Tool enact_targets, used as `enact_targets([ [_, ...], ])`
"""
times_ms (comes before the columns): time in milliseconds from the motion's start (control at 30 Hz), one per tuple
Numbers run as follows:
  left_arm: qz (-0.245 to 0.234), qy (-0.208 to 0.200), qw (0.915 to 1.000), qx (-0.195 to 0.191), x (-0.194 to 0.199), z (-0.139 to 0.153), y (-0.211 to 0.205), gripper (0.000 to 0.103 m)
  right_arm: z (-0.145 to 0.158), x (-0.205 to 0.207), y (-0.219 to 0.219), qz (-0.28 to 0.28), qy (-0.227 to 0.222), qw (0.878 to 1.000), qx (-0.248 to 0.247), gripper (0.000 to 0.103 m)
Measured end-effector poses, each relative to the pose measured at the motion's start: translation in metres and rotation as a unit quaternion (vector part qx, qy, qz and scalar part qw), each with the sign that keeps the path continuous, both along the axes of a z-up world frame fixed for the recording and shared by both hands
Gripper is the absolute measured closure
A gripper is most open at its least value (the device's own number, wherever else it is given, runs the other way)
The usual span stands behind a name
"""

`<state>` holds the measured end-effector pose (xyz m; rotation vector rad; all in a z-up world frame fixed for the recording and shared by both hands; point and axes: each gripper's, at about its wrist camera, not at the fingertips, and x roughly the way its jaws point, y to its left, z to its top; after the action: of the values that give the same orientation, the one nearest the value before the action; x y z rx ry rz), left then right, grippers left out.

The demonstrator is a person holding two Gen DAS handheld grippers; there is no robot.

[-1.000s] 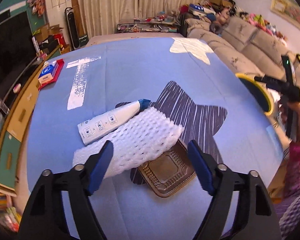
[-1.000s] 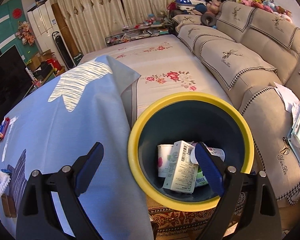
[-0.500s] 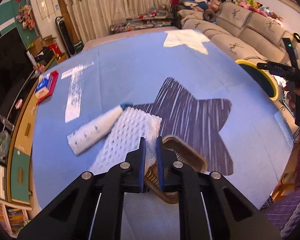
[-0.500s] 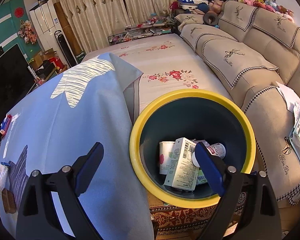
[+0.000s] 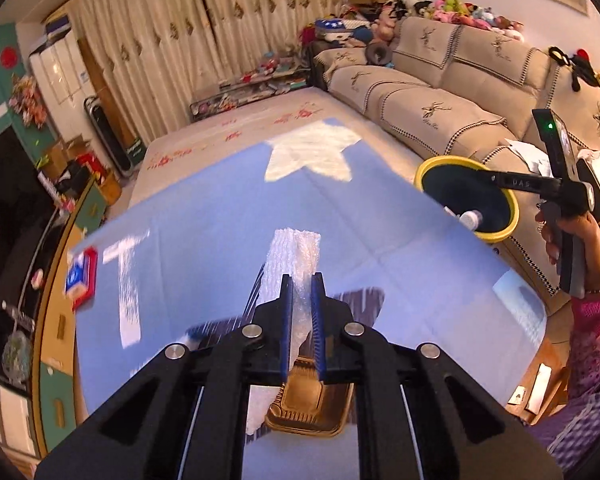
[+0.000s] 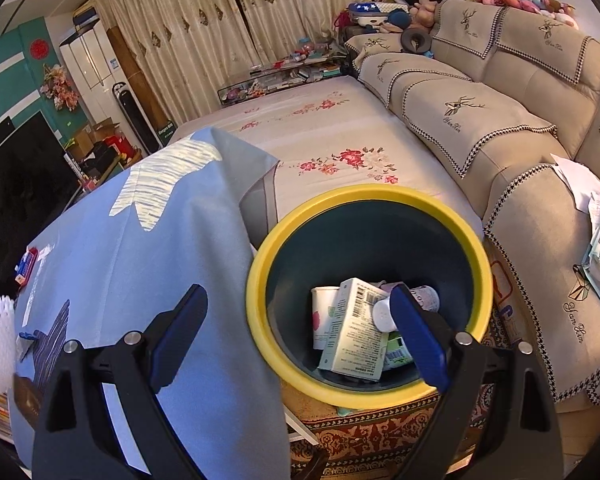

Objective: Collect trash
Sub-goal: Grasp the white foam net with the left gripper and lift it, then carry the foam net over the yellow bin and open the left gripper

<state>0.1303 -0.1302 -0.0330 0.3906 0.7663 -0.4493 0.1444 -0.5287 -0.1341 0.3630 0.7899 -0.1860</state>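
Our left gripper [image 5: 301, 280] has its blue fingers [image 5: 286, 320] clenched on a white foam mesh sleeve [image 5: 296, 256], which stands up between them, lifted off the blue tabletop [image 5: 220, 220] with its star-patterned cloth. Directly under the gripper lies a brown plastic tray [image 5: 308, 408], partly hidden by the fingers and the foam. A red and blue box [image 5: 80, 276] sits near the tabletop's left edge.

Our right gripper [image 6: 300, 320] hangs over a dark bin with a yellow rim [image 6: 260, 272], its fingers [image 6: 416, 340] spread wide and grasping nothing. Inside the bin we see a white printed carton [image 6: 356, 332], a white paper cup [image 6: 324, 316] and a white bottle [image 6: 384, 314], all lying together at the bottom. The bin stands beside the tabletop's draped edge, with a beige sofa [image 6: 500, 128] behind it.

In the left view, a hand [image 5: 568, 236] in a pink sleeve holds the right gripper near the bin.
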Motion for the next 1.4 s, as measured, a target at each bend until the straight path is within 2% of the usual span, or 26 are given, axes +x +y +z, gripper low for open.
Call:
enact_targets([
  [233, -0.056, -0.044, 0.9974, 0.011, 0.014, 0.027, -0.077, 0.093, 0.006, -0.030, -0.035, -0.034, -0.013, 0.999, 0.000, 0.015],
  [433, -0.113, -0.034, 0.9929, -0.010, 0.030, 0.027, -0.169, 0.093, 0.009, -0.054, -0.067, -0.069, -0.016, 0.997, -0.009, 0.015],
  [633, -0.153, 0.000, 0.9880, -0.017, 0.050, 0.001, -0.269, 0.093, 0.004, -0.082, -0.098, -0.106, -0.007, 0.994, -0.012, 0.015],
  [800, -0.174, 0.026, 0.9843, -0.011, 0.057, -0.030, -0.334, 0.093, -0.001, -0.099, -0.119, -0.128, 0.000, 0.992, -0.011, 0.015],
  [933, -0.183, 0.043, 0.9822, -0.001, 0.060, -0.054, -0.366, 0.093, -0.007, -0.105, -0.130, -0.136, 0.004, 0.991, -0.005, 0.015],
  [1100, -0.185, 0.075, 0.9798, 0.003, 0.067, -0.081, -0.386, 0.092, -0.012, -0.104, -0.133, -0.135, 0.009, 0.991, 0.000, 0.015],
  [1200, -0.179, 0.097, 0.9790, -0.004, 0.070, -0.089, -0.386, 0.086, -0.013, -0.103, -0.133, -0.135, 0.011, 0.991, 0.002, 0.015],
  [1267, -0.175, 0.097, 0.9797, -0.009, 0.067, -0.086, -0.381, 0.061, -0.013, -0.103, -0.132, -0.134, 0.010, 0.991, 0.002, 0.015],
  [1300, -0.172, 0.090, 0.9809, -0.011, 0.066, -0.081, -0.374, 0.055, -0.013, -0.102, -0.131, -0.134, 0.009, 0.991, 0.002, 0.015],
  [1333, -0.168, 0.078, 0.9826, -0.013, 0.063, -0.075, -0.368, 0.043, -0.013, -0.102, -0.130, -0.132, 0.008, 0.991, 0.002, 0.015],
  [1400, -0.165, 0.064, 0.9839, -0.021, 0.056, -0.061, -0.355, 0.039, -0.012, -0.100, -0.124, -0.128, 0.008, 0.992, 0.001, 0.015],
])
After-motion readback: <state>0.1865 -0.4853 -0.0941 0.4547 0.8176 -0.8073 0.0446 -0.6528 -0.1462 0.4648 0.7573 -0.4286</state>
